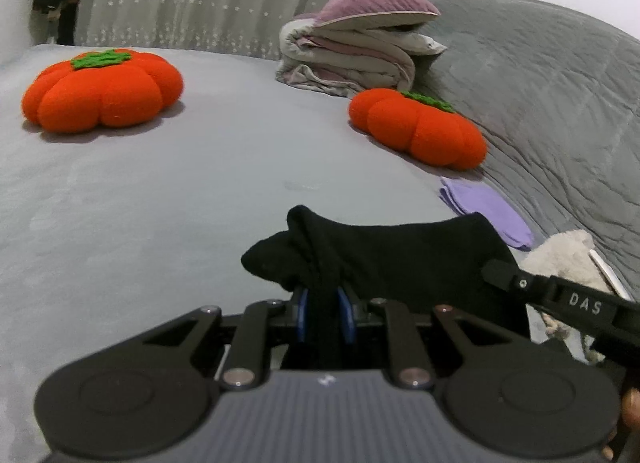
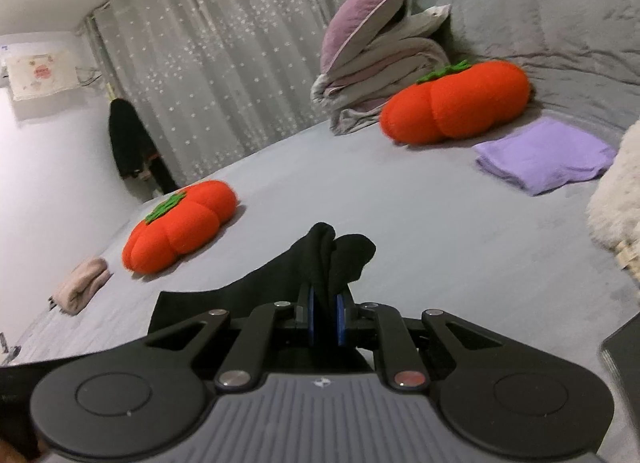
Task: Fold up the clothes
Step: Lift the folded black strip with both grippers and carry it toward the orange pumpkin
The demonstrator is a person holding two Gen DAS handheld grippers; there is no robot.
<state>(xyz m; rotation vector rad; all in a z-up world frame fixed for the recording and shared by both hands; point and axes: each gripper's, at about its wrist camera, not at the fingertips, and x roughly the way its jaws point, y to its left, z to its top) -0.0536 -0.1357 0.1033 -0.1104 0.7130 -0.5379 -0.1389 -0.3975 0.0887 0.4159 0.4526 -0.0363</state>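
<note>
Beyond black garment (image 1: 384, 251): pumpkin cushions (image 1: 102, 89), folded bedding (image 1: 352, 59).

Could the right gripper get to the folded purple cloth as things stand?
Probably not yet: the right gripper is shut on the black garment. The bed toward the purple cloth looks unobstructed.

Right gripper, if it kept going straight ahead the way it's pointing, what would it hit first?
Past the black garment clamped in the right gripper, the line crosses bare grey bedsheet, then probably meets the folded bedding stack; depth is unclear.
</note>
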